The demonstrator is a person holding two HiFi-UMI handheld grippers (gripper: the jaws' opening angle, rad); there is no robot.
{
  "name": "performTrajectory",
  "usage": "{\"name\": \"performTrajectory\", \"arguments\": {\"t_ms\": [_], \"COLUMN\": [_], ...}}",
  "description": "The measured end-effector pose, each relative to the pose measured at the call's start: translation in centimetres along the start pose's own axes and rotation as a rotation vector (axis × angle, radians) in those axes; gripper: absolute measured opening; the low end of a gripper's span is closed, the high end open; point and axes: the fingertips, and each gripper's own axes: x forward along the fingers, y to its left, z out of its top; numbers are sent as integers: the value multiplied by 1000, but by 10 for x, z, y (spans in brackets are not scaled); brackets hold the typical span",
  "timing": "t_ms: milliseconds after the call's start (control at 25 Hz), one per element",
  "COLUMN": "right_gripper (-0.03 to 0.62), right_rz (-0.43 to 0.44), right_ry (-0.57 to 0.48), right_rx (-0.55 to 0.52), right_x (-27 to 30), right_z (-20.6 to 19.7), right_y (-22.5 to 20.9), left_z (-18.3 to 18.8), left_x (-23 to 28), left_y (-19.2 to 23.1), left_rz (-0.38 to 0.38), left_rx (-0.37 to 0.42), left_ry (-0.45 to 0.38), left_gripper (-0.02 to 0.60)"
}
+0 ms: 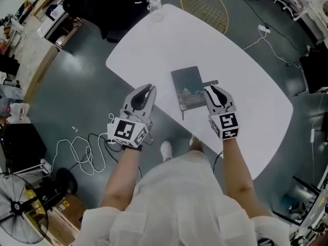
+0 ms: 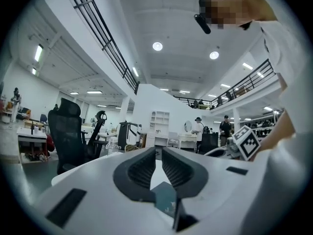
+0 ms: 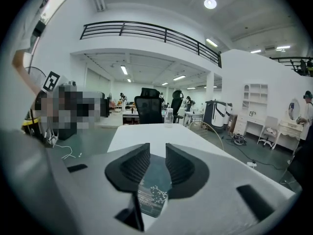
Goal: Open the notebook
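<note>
A dark teal notebook lies shut on the white table, near its front edge. My right gripper sits at the notebook's right edge, tilted down. In the right gripper view the gripper is open, and the cover shows through the gap, below the pads and untouched. My left gripper hovers level over the table, just left of the notebook. In the left gripper view the gripper has a narrow gap with nothing in it, and a notebook corner shows beneath.
A water bottle stands at the table's far end, beside a wicker chair. A white cable lies on the floor at left, and a fan stands at lower left. A power strip lies on the floor at right.
</note>
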Motion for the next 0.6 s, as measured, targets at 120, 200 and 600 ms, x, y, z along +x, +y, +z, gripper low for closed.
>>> {"name": "performTrajectory", "arguments": {"t_ms": [120, 200, 600], "right_gripper": [101, 101, 101], "right_rz": [-2, 4, 29], "right_ry": [40, 70, 212], "right_rx": [12, 33, 74], "right_x": [14, 16, 38], "right_z": [-18, -34, -90], "right_y": [-9, -9, -14], "left_z": [-8, -12, -37], "left_x": [12, 16, 34], "left_y": [0, -5, -22], "left_rz": [-6, -8, -39], "left_rx": [15, 11, -7], "left_ry": [4, 25, 78], "left_gripper": [38, 38, 37]}}
